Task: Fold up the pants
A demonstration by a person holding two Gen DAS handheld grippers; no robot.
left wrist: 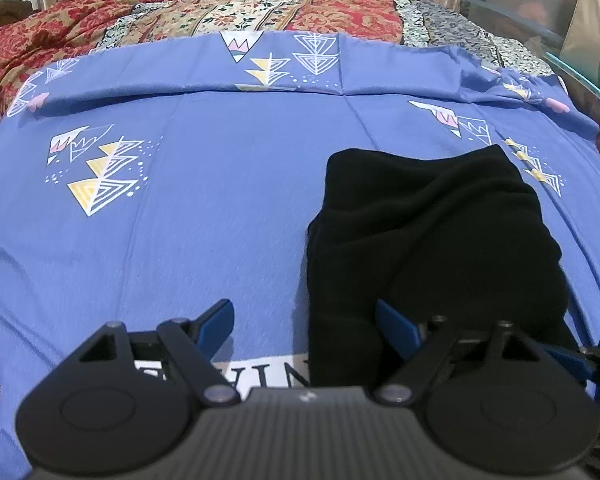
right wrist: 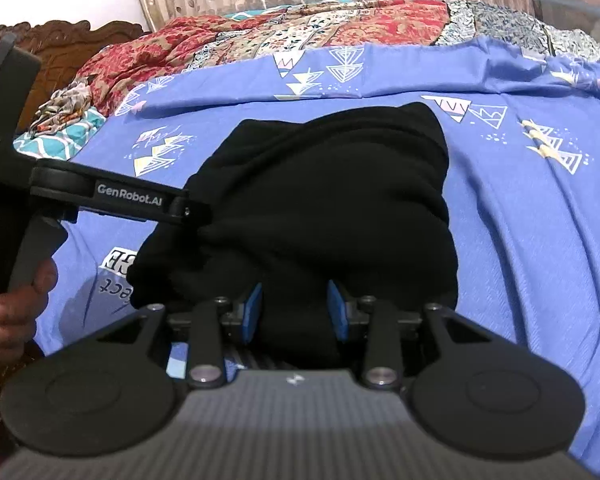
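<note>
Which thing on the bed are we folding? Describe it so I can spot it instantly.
Start from the blue bedsheet with triangle prints, in front of the red floral quilt. The pants lie bunched on it. They are the only plain black item, with no print at all.

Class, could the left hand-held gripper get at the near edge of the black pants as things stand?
Probably yes: the left hand-held gripper stands open astride the black pants' near left edge, nothing between.
</note>
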